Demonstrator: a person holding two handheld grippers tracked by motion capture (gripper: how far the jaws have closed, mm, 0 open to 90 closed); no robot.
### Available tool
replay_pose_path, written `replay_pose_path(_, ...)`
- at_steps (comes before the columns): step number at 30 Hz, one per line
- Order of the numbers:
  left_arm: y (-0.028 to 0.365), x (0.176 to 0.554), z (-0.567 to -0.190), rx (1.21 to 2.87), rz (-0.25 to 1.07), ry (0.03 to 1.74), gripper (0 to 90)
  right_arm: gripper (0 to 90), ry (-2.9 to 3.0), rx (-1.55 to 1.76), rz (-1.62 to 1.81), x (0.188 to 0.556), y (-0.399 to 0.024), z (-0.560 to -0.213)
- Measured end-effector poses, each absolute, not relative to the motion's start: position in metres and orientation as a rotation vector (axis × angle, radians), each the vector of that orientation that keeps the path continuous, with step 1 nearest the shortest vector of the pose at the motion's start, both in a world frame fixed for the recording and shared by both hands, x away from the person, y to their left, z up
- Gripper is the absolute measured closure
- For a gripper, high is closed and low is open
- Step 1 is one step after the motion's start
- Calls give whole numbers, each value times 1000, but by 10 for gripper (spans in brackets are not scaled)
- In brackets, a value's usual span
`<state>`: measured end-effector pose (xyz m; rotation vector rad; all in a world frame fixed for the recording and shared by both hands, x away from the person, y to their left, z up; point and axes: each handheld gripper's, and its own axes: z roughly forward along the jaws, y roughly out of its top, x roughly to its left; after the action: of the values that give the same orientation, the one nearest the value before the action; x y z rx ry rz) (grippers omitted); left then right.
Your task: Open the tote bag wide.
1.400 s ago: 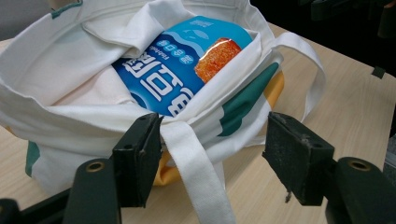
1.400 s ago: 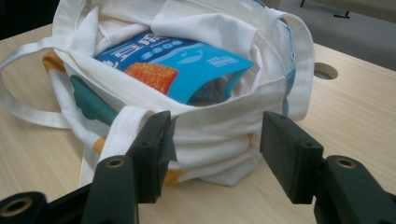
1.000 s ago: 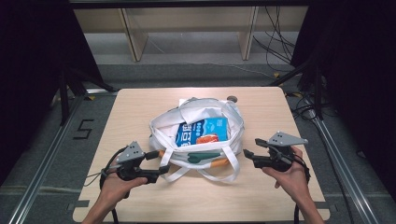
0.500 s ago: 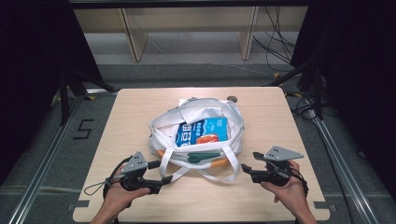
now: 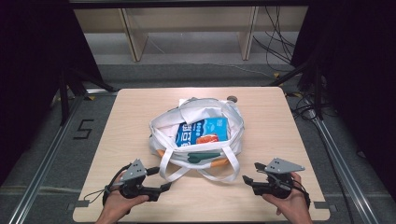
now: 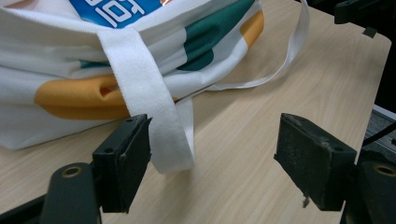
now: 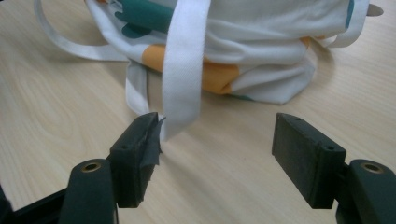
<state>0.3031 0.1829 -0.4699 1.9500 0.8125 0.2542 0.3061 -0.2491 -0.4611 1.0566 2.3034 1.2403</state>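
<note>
Fingers of both grippers apart, perhaps brushing white bag (image 5: pixel 196 135) straps, wooden table (image 5: pixel 130 121)

Looks like a lab recording rig: light wood table (image 5: pixel 140 112) on grey floor with metal rails (image 5: pixel 44 154), loose cables (image 5: pixel 280 37) and bare shelving (image 5: pixel 187 21) beyond, dark surrounds.

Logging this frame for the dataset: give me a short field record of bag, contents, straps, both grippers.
surface: wooden table
bag: white tote bag, open, lying mid-table
contents: blue packet showing in the bag's mouth
handle straps: white handle straps lie loose on the table at the near side
left gripper: jaws open, just been opening; strap loop at its left pad, not clamped
right gripper: jaws open, strap end by its left pad, not clamped
</note>
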Motion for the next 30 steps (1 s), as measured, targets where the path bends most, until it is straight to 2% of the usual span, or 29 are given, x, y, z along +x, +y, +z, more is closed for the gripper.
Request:
replay_pose_path(8, 182, 294, -479, 1953, 275, 801, 234, 278, 2322, 1038, 1164, 293, -253, -468)
replay_pose_path(18, 179, 286, -489, 1988, 288, 764, 220, 278, 2351, 1112, 1165, 278, -259, -481)
replay_pose_path(30, 180, 287, -493, 2002, 272, 816, 220, 277, 2351, 1066, 1144, 278, -262, -485)
